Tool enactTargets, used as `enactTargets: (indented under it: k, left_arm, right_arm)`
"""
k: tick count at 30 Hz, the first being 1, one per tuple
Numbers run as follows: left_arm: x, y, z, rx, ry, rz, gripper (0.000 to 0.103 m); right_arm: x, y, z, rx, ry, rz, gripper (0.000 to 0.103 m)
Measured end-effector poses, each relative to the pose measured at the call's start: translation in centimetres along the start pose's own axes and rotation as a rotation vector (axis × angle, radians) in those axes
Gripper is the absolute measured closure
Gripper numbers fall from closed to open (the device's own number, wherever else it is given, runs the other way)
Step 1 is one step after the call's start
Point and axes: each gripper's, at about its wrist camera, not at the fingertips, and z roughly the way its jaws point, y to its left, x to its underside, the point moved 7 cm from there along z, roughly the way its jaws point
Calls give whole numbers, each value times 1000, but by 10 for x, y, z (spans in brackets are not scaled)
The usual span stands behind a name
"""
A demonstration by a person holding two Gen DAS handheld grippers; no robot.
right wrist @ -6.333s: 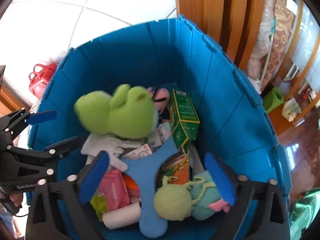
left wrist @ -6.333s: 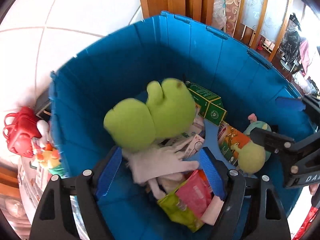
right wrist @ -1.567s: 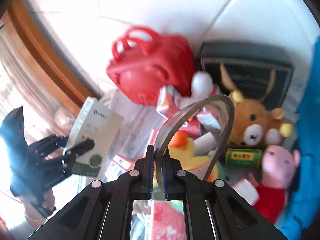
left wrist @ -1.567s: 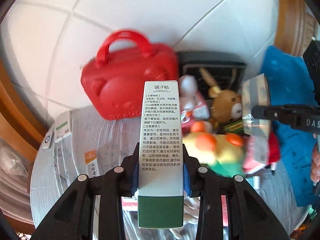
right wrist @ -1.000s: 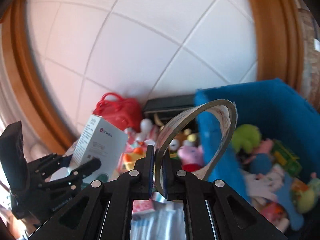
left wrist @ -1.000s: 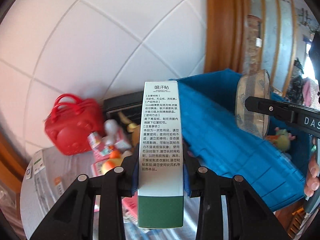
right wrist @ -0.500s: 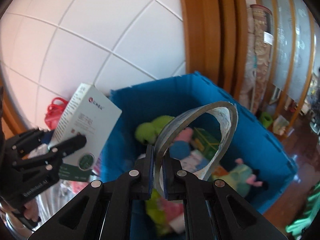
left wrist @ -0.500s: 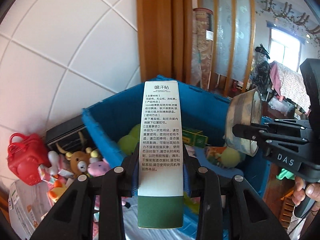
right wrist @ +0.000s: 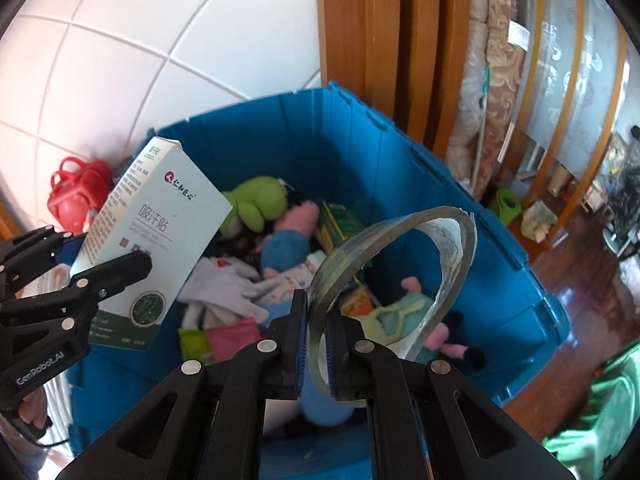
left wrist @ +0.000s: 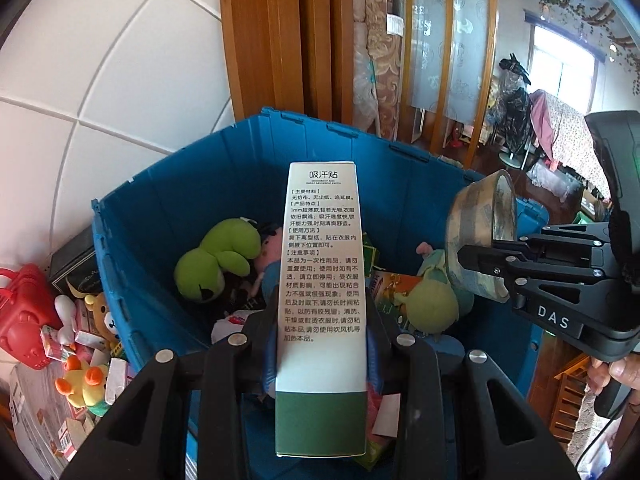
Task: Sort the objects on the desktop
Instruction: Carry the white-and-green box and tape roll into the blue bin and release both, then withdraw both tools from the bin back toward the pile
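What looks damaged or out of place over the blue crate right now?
The tape roll pinched by the right hand-held gripper is squashed out of round. Inside the blue crate, toys and packets lie in a jumble.

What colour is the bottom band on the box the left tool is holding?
Dark green, under white, on the box; clearest in the left wrist view.

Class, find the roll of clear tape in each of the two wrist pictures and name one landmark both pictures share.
Left wrist view: the roll of clear tape is at the right, clamped by the right hand-held gripper, over the crate's right side.
Right wrist view: the tape is at centre, rising from between the fingers up and to the right.
Shared landmark: the green plush frog lying in the blue crate.
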Motion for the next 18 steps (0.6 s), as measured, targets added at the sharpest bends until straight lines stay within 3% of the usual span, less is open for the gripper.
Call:
enactTargets:
  k: [4, 6, 7, 8, 9, 10, 11, 18]
  left_arm:
    - [2, -6, 11, 4, 24, 4, 69]
    - [6, -4, 17, -3, 49, -1, 67]
    - [8, -4, 18, -12, 53, 2, 60]
    - [10, -3, 19, -30, 55, 10, 54]
    - [11, -3, 18, -42, 50, 15, 38]
    - [12, -2, 16, -53, 41, 20, 26]
    - [13, 0, 13, -65, 27, 26, 22]
    - [17, 34, -24, -102, -45, -1, 21]
  right_arm:
    - [6, -5, 17, 16, 42, -19, 89]
    - [8, -6, 22, 40, 58, -29, 81]
    - [10, -7, 25, 50, 70, -31, 78]
    - [11, -8, 27, 52, 77, -30, 67]
    - [12, -8, 28, 60, 78, -31, 47]
    - [12, -8, 28, 71, 81, -35, 35]
    - [13, -9, 28, 84, 81, -33, 17]
    - [4, 3, -3, 124, 12, -20, 0]
